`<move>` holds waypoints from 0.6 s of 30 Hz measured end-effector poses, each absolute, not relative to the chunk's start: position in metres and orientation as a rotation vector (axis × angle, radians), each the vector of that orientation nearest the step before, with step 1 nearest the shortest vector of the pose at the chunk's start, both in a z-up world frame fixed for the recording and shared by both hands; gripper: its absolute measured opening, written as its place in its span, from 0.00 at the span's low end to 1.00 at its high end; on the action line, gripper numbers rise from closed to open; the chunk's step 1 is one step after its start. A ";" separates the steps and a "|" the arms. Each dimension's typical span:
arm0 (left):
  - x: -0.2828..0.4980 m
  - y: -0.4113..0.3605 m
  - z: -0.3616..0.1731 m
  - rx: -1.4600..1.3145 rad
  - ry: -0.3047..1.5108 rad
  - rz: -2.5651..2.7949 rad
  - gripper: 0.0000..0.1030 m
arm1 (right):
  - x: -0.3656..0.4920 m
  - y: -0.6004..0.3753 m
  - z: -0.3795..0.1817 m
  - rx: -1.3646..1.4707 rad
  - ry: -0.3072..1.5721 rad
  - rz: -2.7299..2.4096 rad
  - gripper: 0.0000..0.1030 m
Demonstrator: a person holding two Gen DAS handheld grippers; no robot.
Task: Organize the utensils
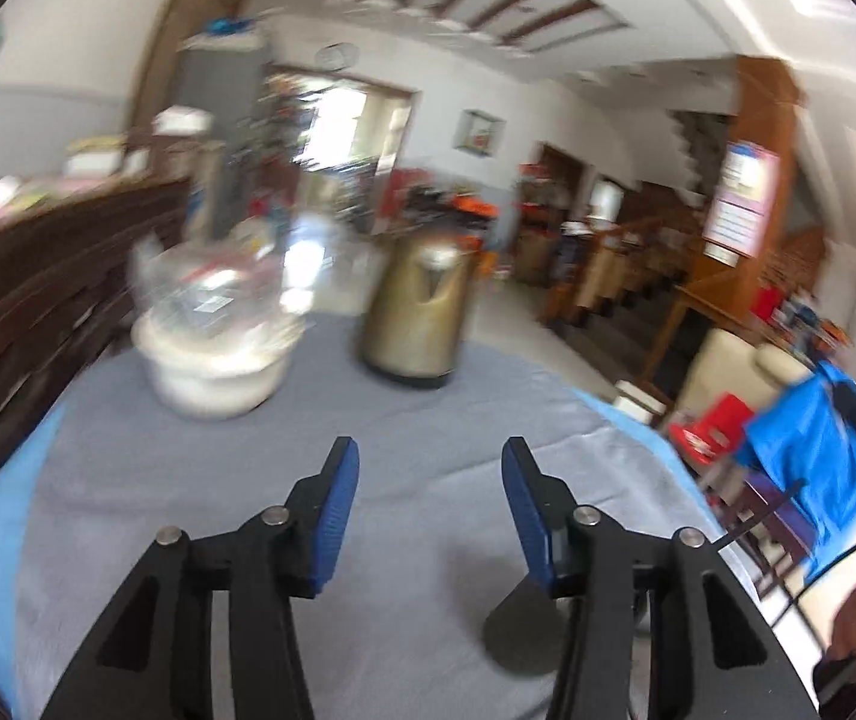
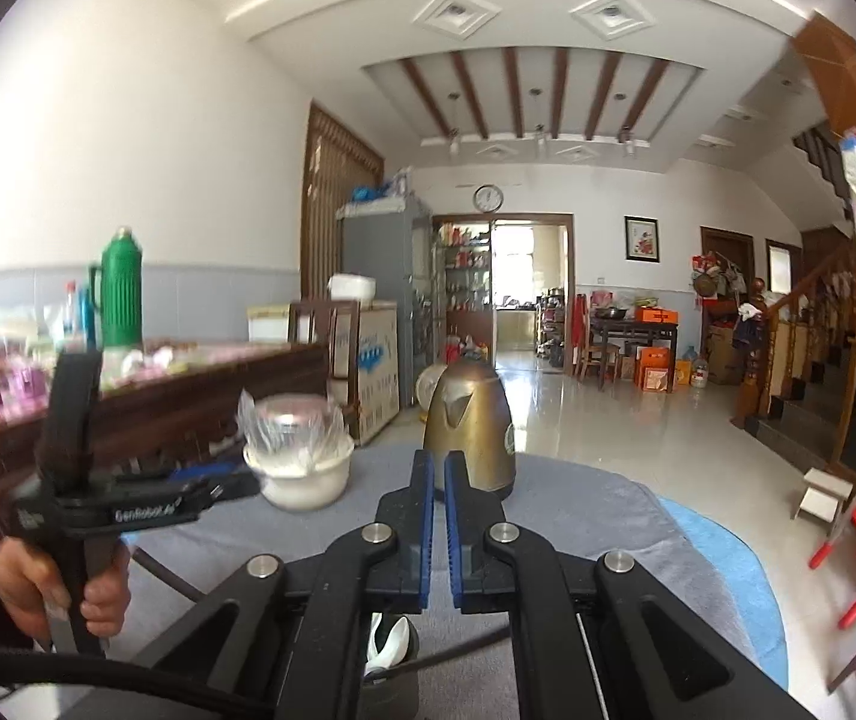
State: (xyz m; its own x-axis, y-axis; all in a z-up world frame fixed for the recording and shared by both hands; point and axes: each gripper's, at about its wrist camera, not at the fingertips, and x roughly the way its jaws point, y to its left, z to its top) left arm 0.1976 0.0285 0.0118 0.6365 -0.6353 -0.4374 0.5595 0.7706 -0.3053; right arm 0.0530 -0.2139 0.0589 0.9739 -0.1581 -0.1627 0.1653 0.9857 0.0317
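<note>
Utensil: a white spoon [image 2: 392, 639] is glimpsed on the grey cloth [image 1: 404, 420], at 6 o'clock beneath the right gripper [image 2: 439, 468].
Handling: judged light, stiff, glossy, probably slippery and breakable; best pinched across the handle, though that is hidden.
Left gripper [image 1: 431, 462]: held partly open, nothing between the blue pads.
Right gripper: closed, pads nearly meeting, nothing seen held.

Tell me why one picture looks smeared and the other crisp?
Left wrist view: motion blur smears the brass-coloured metal kettle and the white bowl; only the left gripper looks sharp. Right wrist view: mostly sharp, with fisheye bending at the edges and glare on the floor.
</note>
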 end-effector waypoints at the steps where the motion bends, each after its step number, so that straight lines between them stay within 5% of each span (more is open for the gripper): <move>1: 0.193 0.040 0.006 -0.169 0.583 -0.651 0.51 | 0.045 -0.218 0.062 0.063 0.154 -0.163 0.06; 10: 0.119 0.068 -0.043 -0.178 0.769 -0.558 0.58 | -0.017 -0.268 0.051 0.227 0.253 -0.212 0.06; 18: 0.076 0.013 -0.054 -0.089 0.855 -0.666 0.60 | -0.008 -0.286 -0.021 0.391 0.564 -0.103 0.06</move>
